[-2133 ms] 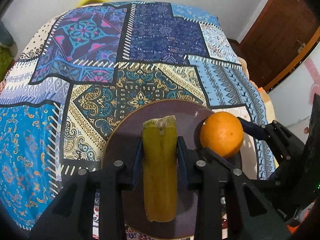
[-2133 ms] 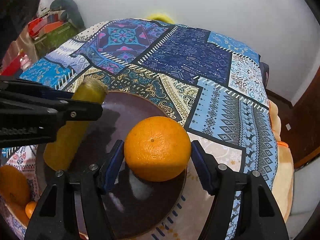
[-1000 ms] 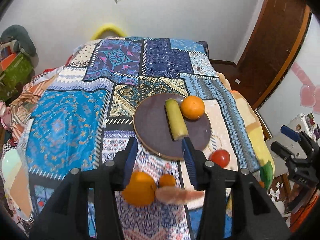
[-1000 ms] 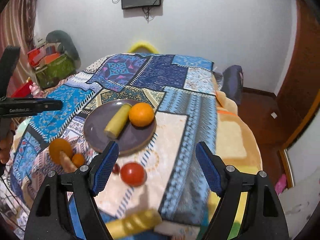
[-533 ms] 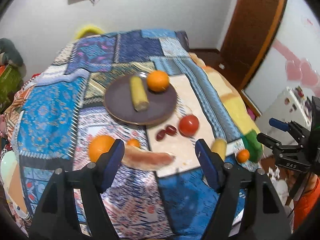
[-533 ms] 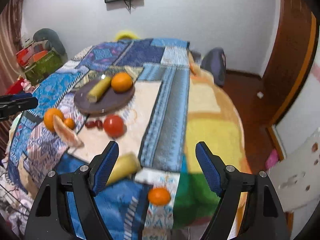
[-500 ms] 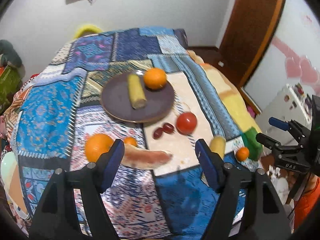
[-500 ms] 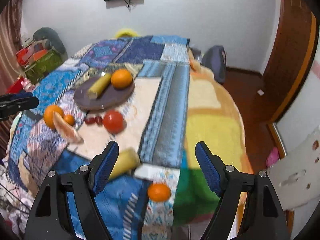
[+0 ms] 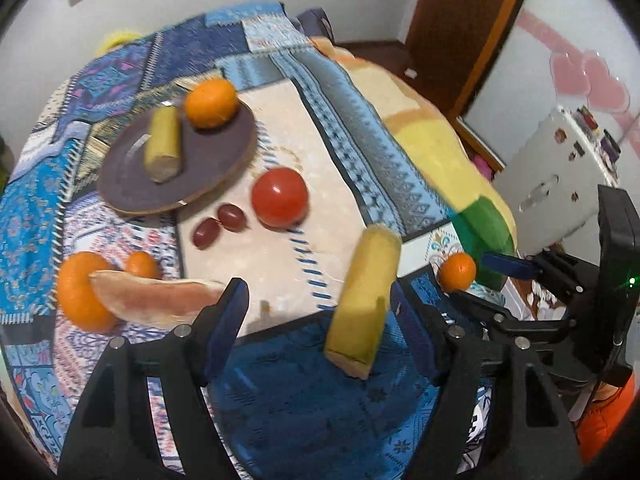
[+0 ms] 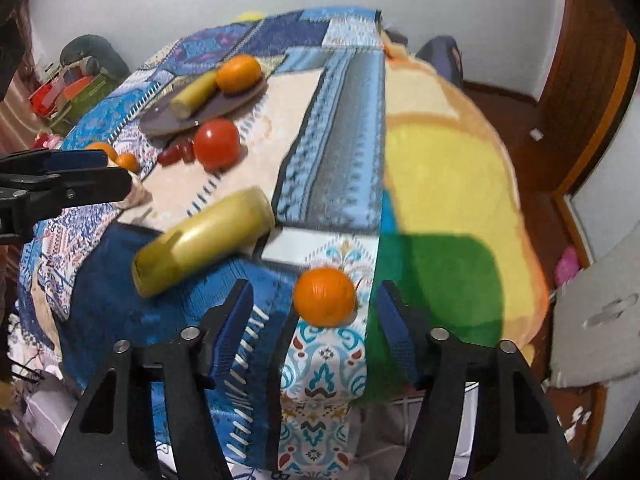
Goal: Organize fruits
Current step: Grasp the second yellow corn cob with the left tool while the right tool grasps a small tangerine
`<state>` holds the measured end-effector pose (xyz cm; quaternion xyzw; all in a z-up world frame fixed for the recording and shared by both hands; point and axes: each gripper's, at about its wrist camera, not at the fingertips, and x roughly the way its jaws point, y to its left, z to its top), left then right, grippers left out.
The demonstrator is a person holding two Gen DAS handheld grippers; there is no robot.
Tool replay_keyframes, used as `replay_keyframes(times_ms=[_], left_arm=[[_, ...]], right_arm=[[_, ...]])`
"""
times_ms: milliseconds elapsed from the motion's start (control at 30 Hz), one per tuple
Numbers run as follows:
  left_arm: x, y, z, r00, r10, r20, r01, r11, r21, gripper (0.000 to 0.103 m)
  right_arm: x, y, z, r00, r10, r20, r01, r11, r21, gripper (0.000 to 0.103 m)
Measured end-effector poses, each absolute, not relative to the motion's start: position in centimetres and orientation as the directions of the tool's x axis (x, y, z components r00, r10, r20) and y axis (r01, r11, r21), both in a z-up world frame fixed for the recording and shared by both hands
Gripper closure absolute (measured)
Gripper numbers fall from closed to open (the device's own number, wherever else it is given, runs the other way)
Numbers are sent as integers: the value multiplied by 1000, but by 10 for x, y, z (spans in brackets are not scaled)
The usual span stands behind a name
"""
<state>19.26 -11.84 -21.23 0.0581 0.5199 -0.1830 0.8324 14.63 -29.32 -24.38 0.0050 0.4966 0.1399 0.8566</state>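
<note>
A dark round plate (image 9: pixel 132 168) (image 10: pixel 160 122) holds a yellow-green banana piece (image 9: pixel 163 145) and an orange (image 9: pixel 210 103). A second banana piece (image 9: pixel 366 296) (image 10: pixel 204 246) lies near the table's front edge, between the fingers of my open left gripper (image 9: pixel 320 316). A small orange (image 10: pixel 325 297) (image 9: pixel 458 271) lies between the fingers of my open right gripper (image 10: pixel 314 320). A red tomato (image 9: pixel 280 197) (image 10: pixel 217 143) and two dark grapes (image 9: pixel 218 222) lie on the cloth in front of the plate.
At the left lie a large orange (image 9: pixel 78 296), a small orange (image 9: pixel 141 266) and a pale melon slice (image 9: pixel 156 300). The patchwork cloth (image 9: pixel 360 120) drops off at the table edge. A white cabinet (image 9: pixel 560 184) and a wooden door (image 9: pixel 460 20) stand to the right.
Both grippers have come down closer to the table's front edge. The left now frames the loose banana piece, the right frames the small orange. Both stay open.
</note>
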Motion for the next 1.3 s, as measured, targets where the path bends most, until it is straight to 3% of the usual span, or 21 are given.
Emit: replay_keyframes(times_ms=[233, 300, 467, 667, 1300], left_arm=[[201, -140, -239, 331, -236, -914, 396, 913, -92, 31], [203, -147, -245, 316, -234, -919, 413, 907, -89, 37], [209, -158, -260, 284, -232, -930, 432, 897, -92, 47], [214, -166, -268, 278, -254, -927, 442, 890, -111, 58], [214, -105, -229, 394, -304, -867, 336, 926, -172, 65]], right_arm=[[152, -296, -258, 443, 269, -855, -232, 956, 180, 57], [153, -296, -261, 436, 272, -858, -234, 955, 184, 63], [153, -301, -262, 439, 290, -850, -228, 951, 207, 68], [154, -300, -259, 448, 288, -846, -236, 951, 199, 68], [171, -285, -217, 532, 299, -792, -277, 946, 171, 68]])
